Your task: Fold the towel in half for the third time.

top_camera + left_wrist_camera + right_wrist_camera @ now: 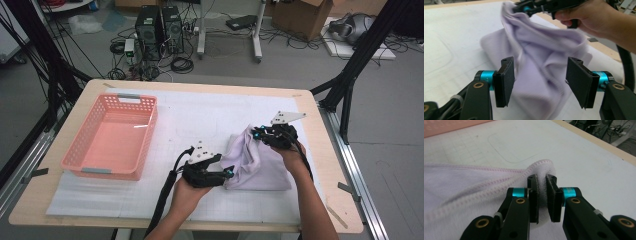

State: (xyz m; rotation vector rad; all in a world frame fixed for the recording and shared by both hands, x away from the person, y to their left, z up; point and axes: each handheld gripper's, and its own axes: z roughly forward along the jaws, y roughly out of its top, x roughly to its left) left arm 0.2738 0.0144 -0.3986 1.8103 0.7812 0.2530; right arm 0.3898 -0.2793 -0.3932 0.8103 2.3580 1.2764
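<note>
White matting covers the table, and at lower right of centre the lilac cloth hangs pinched by its hem in the right gripper, so the open left gripper should, I'd judge, grab a matching corner.

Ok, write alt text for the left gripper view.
The left gripper, jaws open, faces a crumpled lilac cloth on a white table mat, with cloth between the jaws but not pressed. Beyond, the right gripper, held in a hand, lifts one cloth corner.
</note>
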